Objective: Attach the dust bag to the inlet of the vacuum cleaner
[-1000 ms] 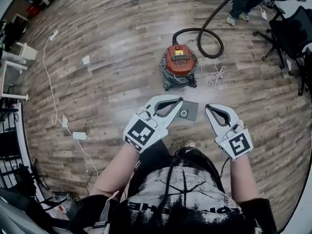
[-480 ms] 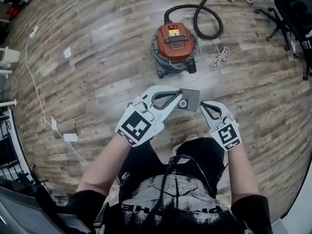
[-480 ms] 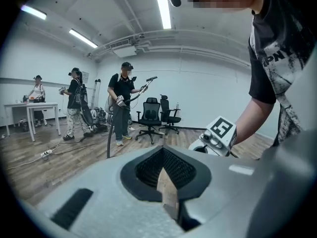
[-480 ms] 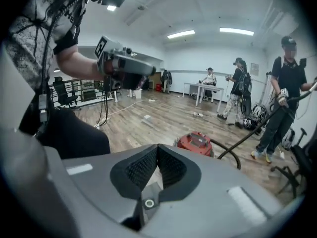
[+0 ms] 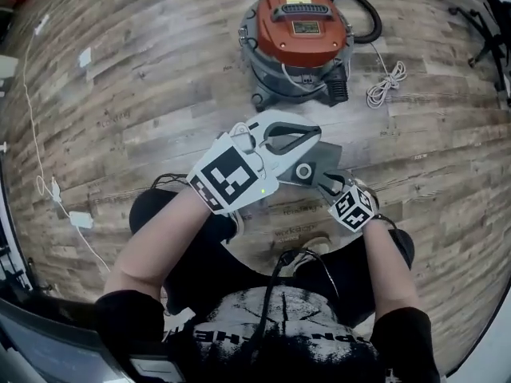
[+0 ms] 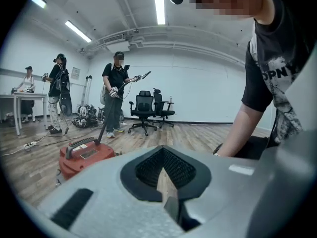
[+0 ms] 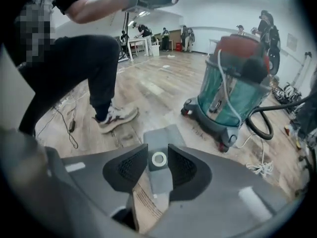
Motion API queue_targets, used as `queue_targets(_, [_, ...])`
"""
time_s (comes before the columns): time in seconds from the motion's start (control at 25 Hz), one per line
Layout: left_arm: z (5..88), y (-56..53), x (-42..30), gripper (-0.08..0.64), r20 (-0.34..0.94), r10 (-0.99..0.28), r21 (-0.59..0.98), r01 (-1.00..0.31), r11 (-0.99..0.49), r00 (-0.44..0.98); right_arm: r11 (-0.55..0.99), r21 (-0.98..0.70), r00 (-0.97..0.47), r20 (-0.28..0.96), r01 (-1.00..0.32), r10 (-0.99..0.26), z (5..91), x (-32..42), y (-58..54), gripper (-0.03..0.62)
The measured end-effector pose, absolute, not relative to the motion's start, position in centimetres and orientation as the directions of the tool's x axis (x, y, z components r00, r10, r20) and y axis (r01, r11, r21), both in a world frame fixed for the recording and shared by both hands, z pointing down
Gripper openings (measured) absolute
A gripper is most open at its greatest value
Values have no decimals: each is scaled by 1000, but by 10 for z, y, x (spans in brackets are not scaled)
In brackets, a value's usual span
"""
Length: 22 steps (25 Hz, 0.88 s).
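Wood-plank floor (image 5: 144, 110), open room; vacuum cleaner (image 5: 299, 22) upright; dust bag (image 5: 318, 164) flat on floor nearby; left claw (image 5: 317, 136) clenched, near level over bag; right claw (image 5: 326, 182) angled down, released, jaws just opening, bag showing between them.

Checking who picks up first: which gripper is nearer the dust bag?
Right. The right gripper straddles the dust bag with jaws that have just been opening, not pressing it. The left gripper, shut and empty, is by the bag's left edge, no bag between its jaws.
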<state>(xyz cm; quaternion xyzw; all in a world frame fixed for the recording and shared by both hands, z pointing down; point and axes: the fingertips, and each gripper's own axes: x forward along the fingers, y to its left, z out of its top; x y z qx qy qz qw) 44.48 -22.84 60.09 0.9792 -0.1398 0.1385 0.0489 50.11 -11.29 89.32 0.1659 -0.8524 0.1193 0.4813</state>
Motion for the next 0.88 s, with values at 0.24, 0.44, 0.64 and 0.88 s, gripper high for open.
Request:
queue_targets(0.24, [666,-215,451,0,328,-265,60,-300,-952,907,932,-103,-352,936,-349,-29,1024,525,-90,218])
queue_targets(0.44, [685,-206,461,0,377,-281,39,-319,-947,882,962,-68,-191,981,-266,17,1091,551,-69,249])
queue_targets(0.64, [688,-204,462,0,381,-300,54,-345,-937,875,969,-46,-131,991,-242,14,1123,557,-70,253])
queue_targets(0.88, [695,-201,455,0,391,-317,49,-364,-930,864,971,-28,-50,999,-237,17,1144,562,-65,239])
